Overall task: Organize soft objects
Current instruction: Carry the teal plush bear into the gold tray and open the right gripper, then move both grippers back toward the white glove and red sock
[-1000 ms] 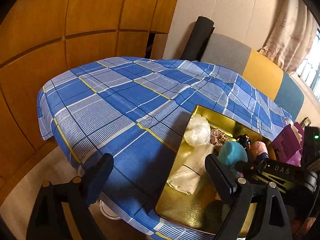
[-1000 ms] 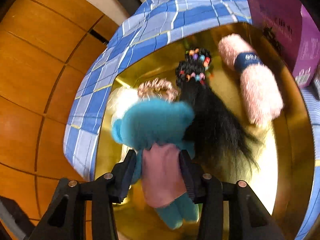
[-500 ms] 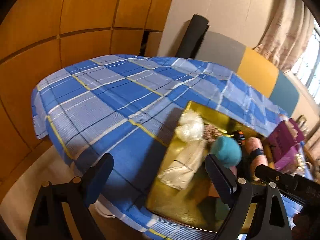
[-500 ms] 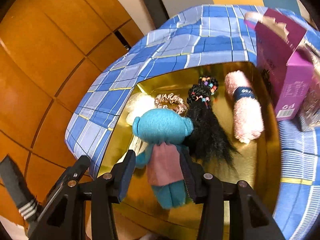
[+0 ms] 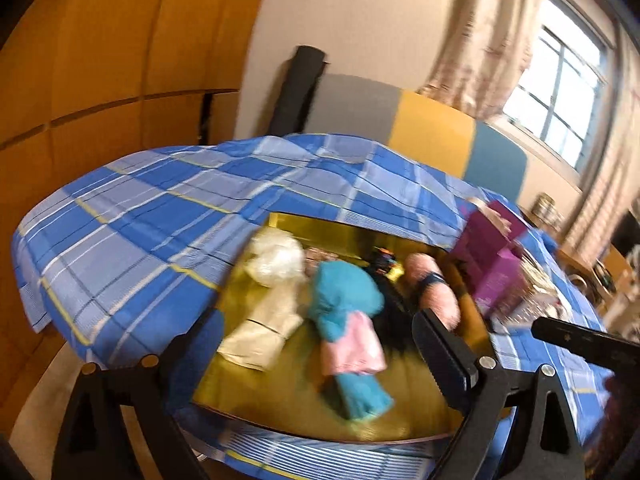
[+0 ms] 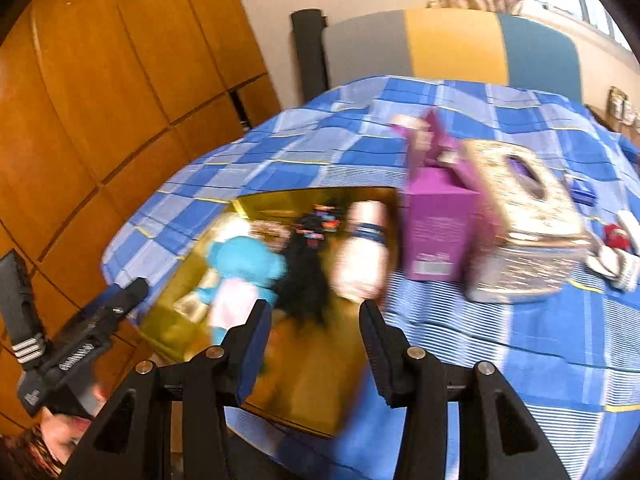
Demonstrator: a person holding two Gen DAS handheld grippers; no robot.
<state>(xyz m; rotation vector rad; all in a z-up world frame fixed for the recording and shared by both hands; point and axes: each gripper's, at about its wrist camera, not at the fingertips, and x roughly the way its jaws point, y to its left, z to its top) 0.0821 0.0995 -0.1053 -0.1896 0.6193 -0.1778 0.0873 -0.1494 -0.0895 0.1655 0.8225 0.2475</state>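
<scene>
Right claw (image 6: 312, 340) has let go of blue doll (image 6: 240, 268) and pulled back up; jaws now part open, nothing between them. Doll lies in gold tray (image 5: 400, 412) beside white cloth (image 5: 264, 328), black hair bundle (image 6: 304, 276) and pink towel roll (image 6: 362, 256). Left claw (image 5: 316, 352) wide, jaws opening, nothing between them. Tray sits on blue checked counter (image 5: 140, 232); purple box (image 6: 436, 228) just beside tray.

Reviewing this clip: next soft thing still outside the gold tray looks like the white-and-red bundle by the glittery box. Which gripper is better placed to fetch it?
Probably the right gripper: empty, and on the same side as the white-and-red bundle. The left gripper faces the gold tray, jaws opening.
</scene>
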